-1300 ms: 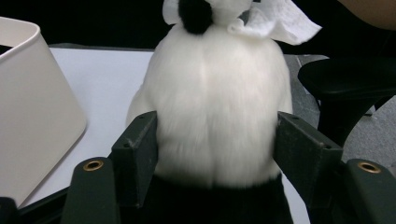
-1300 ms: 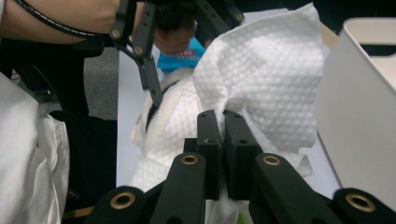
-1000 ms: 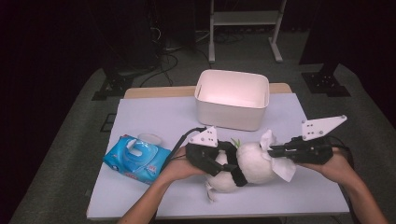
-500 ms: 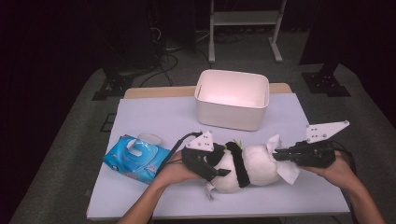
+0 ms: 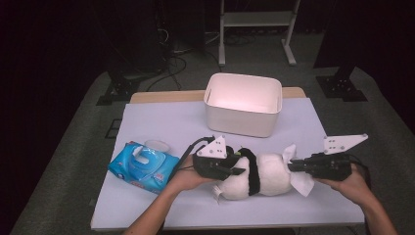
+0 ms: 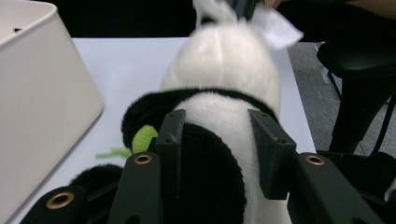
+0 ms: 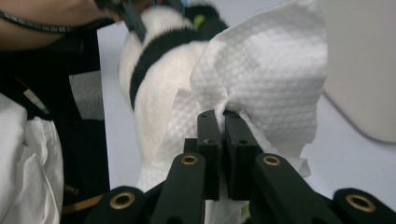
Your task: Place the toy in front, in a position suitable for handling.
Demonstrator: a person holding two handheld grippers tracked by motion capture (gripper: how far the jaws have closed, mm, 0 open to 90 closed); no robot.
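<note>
Tabletop left of bin lies bare (panda near front edge).

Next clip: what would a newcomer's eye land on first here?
The black-and-white plush panda lying near the table's front edge, with the left gripper, whose jaws have just been closing, astride its dark end. At its pale end, the right gripper pinches a white paper wipe. Behind stands an open white plastic bin; a blue wet-wipe pack lies front left.

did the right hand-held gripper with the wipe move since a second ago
Yes. In the high view the right hand-held gripper, shut on the white wipe, has dropped down the picture, farther from the white bin, beside the plush panda.
</note>
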